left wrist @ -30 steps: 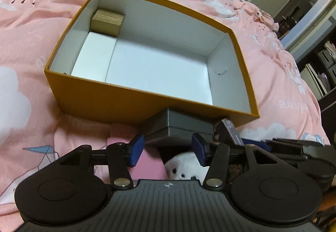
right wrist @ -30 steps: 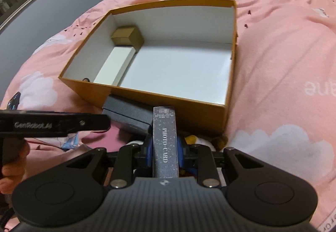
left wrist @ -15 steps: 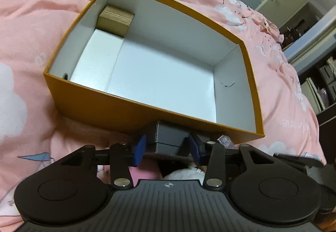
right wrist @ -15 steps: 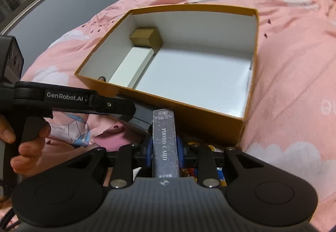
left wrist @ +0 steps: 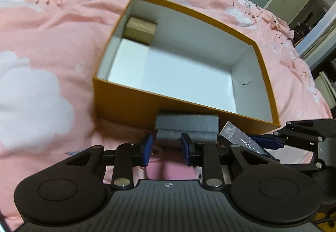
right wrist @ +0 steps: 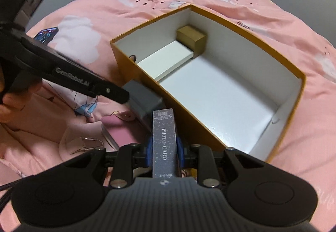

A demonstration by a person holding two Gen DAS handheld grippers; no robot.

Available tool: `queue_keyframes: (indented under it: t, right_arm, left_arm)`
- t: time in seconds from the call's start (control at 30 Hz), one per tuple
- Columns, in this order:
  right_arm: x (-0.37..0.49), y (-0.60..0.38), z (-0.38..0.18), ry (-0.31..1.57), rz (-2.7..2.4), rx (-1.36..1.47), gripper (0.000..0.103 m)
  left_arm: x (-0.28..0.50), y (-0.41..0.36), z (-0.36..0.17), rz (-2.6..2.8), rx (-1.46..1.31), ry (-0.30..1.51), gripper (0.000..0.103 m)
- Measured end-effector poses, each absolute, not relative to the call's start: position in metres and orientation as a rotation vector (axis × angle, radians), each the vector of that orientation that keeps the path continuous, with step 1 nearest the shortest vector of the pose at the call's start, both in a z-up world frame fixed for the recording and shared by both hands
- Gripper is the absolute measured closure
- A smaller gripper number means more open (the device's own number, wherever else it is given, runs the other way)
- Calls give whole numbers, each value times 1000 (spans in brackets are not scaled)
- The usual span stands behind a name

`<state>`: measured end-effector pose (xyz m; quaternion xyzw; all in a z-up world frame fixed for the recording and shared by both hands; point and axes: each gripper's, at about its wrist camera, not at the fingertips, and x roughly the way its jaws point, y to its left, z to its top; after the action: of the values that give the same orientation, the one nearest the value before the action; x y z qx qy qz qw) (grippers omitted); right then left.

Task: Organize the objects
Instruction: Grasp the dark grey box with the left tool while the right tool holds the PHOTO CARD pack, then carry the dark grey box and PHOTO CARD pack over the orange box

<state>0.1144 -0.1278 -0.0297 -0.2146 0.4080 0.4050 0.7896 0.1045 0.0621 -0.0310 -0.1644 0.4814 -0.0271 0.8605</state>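
Pink bedding [left wrist: 52,47] printed with white clouds covers the whole work surface, and on it we have the orange box [left wrist: 134,104] standing open, its white floor mostly bare. Inside, a flat white box [right wrist: 168,60] lies along one wall with a small tan box [right wrist: 192,40] in the corner beyond it. Just outside the near wall sits the grey case [left wrist: 187,127], touching the box's side. Our left gripper [left wrist: 166,149] is closing on that case: the blue pads straddle its near end, though we cannot tell whether they press it yet. Our right gripper [right wrist: 163,151] is clamped on the slim photo card box [right wrist: 164,141], held above the clutter beside the orange box, where a pink notebook [right wrist: 119,129] and a paper clip [right wrist: 90,140] also lie. We judge the step to be loading the box with two items at once; next we should finish the left grip, lift both clear of the wall, and set them on the free floor.
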Motion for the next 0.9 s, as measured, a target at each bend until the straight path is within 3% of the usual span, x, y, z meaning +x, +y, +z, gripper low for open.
queue_keyframes:
  t: [0.07, 0.23, 0.57, 0.9]
  right_arm:
    - [116, -124, -31, 877, 878, -466, 77]
    - [122, -122, -32, 884, 883, -444, 77]
    - [122, -127, -35, 894, 874, -406, 77]
    - [127, -128, -38, 908, 863, -401, 77]
  left_arm:
    - [103, 62, -28, -76, -334, 1001, 32]
    - [112, 55, -27, -110, -342, 995, 16]
    - [127, 49, -45, -91, -348, 1023, 11]
    - [132, 49, -51, -103, -378, 1023, 15]
